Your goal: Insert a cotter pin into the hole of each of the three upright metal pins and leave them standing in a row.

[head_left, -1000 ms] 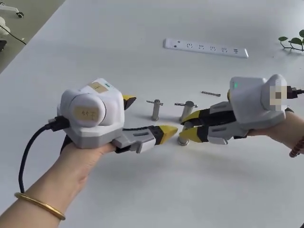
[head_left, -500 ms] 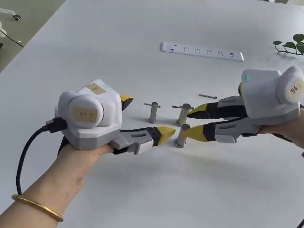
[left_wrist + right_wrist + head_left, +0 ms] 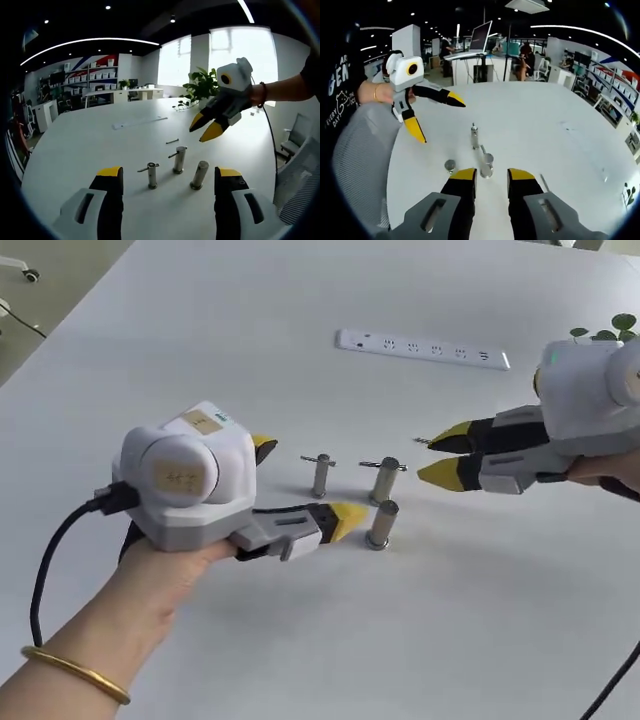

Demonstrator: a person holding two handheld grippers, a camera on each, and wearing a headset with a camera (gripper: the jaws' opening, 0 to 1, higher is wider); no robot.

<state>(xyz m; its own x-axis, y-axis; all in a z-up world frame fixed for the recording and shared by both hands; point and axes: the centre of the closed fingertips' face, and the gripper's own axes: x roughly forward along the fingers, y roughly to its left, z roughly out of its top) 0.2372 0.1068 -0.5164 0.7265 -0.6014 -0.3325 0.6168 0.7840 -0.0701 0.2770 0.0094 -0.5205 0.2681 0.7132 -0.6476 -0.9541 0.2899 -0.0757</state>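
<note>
Metal pins [image 3: 386, 481] x3 upright; two w/ cotter pins [image 3: 311, 460], front pin [image 3: 381, 524] bare.

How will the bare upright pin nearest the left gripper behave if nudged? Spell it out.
The bare pin stands tall on a small base, so it probably tips easily. Being round, it would likely roll on the smooth table once down. Its shiny metal looks slippery and probably heavy for its size.
</note>
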